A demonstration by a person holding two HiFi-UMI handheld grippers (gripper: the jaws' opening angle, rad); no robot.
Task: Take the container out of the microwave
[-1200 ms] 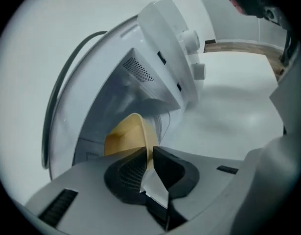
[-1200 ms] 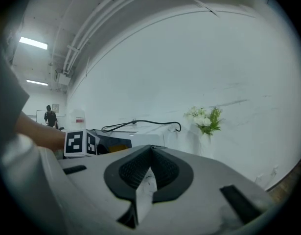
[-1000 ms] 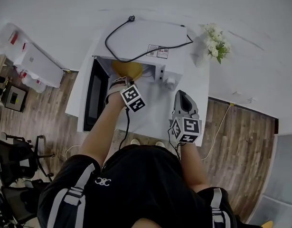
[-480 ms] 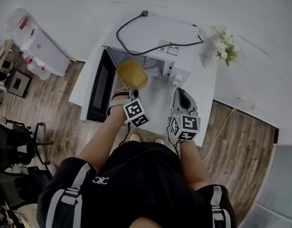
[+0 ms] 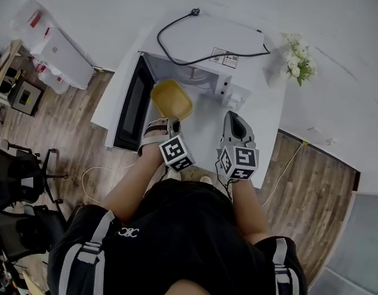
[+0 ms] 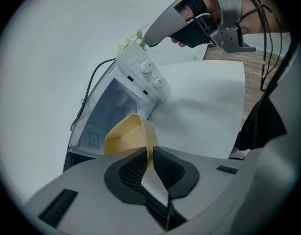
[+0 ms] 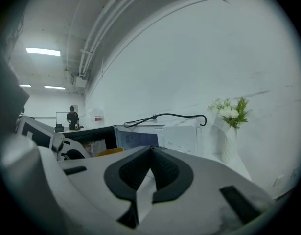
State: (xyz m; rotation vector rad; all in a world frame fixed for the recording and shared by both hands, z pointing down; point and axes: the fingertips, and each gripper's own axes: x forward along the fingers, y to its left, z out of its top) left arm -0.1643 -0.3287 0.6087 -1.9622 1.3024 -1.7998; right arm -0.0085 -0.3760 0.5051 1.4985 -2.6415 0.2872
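my left claw [image 6: 150, 153] is clenched on the yellow container [image 5: 171, 99], with its thin side wall pinched between my two black pads [image 6: 134, 169]. the container sits outside the cavity, just in front of the open mouth of the white microwave [image 5: 208, 37]. it is over the white bench [image 5: 266, 118], but i cannot tell whether its base touches the bench. seen from my head, the dark microwave door [image 5: 129, 106] stands swung out to the left of the container. the control panel with its two knobs [image 6: 146, 67] is to the right of it.

my right claw [image 7: 151, 152] is clenched on nothing, its pads meeting at the tips. it hangs over the bench to the right of the container, well apart from it, and points almost level toward the microwave front.

a black power cable [image 5: 187, 54] lies looped on top of the microwave. a small bunch of white flowers [image 5: 297, 63] stands at the far right corner of the bench, beside the microwave. far off in the right gripper view a person [image 7: 71, 117] stands in the room behind.
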